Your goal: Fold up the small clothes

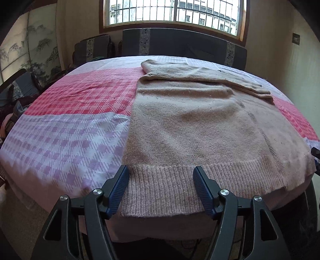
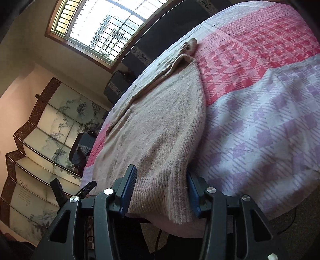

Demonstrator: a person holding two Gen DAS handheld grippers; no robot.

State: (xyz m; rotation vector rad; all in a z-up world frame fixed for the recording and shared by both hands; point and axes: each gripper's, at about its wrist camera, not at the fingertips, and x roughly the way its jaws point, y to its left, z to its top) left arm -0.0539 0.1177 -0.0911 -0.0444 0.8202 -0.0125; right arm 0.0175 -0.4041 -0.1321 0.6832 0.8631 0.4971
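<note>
A beige-pink knit sweater (image 1: 192, 128) lies flat on the checked bed cover (image 1: 66, 138), sleeves folded across its far end, ribbed hem (image 1: 164, 192) at the near edge. My left gripper (image 1: 161, 174) is open, its blue pads either side of the hem's left corner, just above it. In the right wrist view the sweater (image 2: 160, 128) runs away from me. My right gripper (image 2: 161, 178) is open, with the hem's right corner (image 2: 160, 192) between its pads; the right pad (image 2: 193, 196) sits under the fabric edge.
The bed cover (image 2: 270, 112) has pink and purple checks. A dark headboard (image 1: 180, 44) and a window (image 1: 172, 12) are at the far end. A painted folding screen (image 2: 44, 140) and a dark chair (image 2: 82, 148) stand beside the bed. The left gripper's tip (image 2: 60, 190) shows low left.
</note>
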